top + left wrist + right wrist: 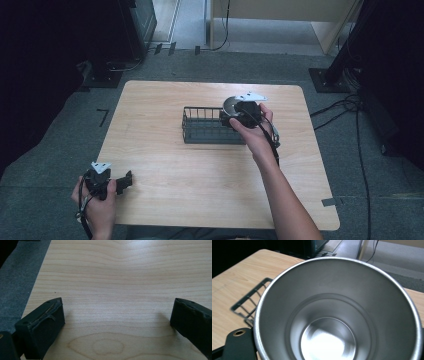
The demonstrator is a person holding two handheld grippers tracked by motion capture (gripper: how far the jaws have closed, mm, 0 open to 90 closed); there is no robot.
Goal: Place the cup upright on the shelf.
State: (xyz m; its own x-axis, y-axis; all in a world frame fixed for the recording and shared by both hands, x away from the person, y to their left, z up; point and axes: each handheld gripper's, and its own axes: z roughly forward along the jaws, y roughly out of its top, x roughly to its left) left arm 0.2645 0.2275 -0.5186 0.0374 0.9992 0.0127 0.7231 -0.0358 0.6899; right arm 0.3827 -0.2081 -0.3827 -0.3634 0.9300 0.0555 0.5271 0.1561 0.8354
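The right gripper [239, 111] is clamped on a steel cup [337, 315], its jaws drawn in as far as they go around the wall; the cup hangs at the right end of the black wire basket [205, 131], its open mouth tilted toward the gripper's camera. The right forearm reaches in from the near edge of the table [165, 165]. Well away from the basket, at the near left corner, the left gripper [120, 182] rests low with jaws wide apart, nothing between them
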